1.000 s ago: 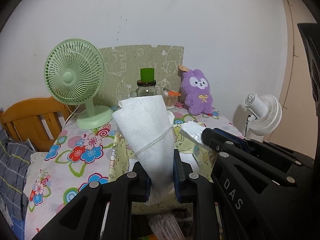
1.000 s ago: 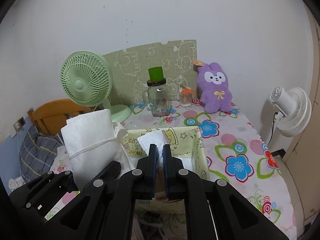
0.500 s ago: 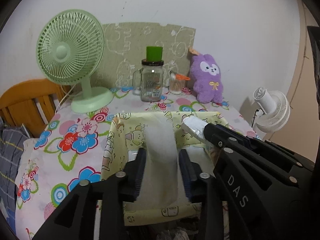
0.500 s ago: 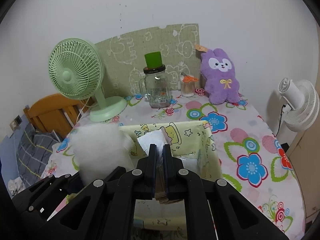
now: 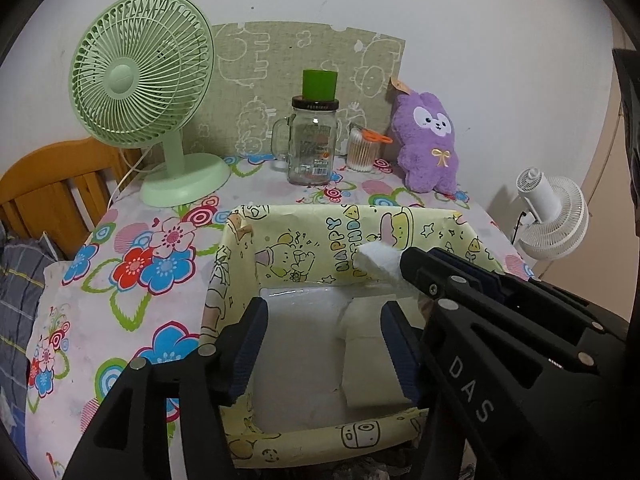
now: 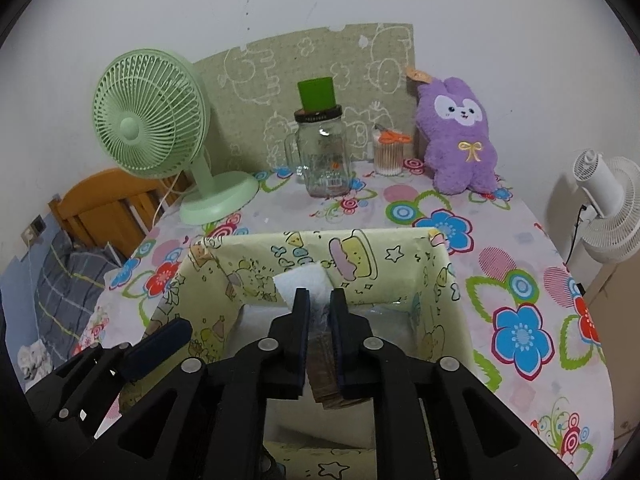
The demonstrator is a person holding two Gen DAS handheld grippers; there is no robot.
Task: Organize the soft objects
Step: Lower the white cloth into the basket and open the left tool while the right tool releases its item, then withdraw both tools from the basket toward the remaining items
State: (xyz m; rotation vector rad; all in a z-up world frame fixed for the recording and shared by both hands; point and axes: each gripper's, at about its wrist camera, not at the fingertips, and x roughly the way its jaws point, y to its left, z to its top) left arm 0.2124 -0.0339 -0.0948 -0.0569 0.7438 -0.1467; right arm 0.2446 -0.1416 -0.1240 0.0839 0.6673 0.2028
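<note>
A yellow cartoon-print box [image 5: 320,216] [image 6: 316,238] stands open on the flowered table. My left gripper [image 5: 322,320] hangs over it, its jaws opening wide, pads touching nothing. A white cloth bundle [image 5: 370,350] lies on the box floor below them. My right gripper [image 6: 319,304] holds a thin packet [image 6: 300,282], white on top and brownish lower down, above the box; its jaws are opening slightly with the packet still between the pads. That packet [image 5: 378,260] also shows in the left wrist view. A purple plush rabbit [image 5: 430,144] [image 6: 460,136] sits at the back right.
A green desk fan [image 5: 140,84] stands at the back left. Beside it are a glass jar [image 5: 314,144] with a green cup on top and a tub of cotton swabs [image 5: 362,154]. A white fan [image 5: 552,220] stands off the table's right edge, a wooden headboard [image 5: 44,188] off its left.
The left jaws spread and let go of the white cloth roll, which dropped into the box. Both grippers sank toward the box. The right jaws parted a little around the packet.
</note>
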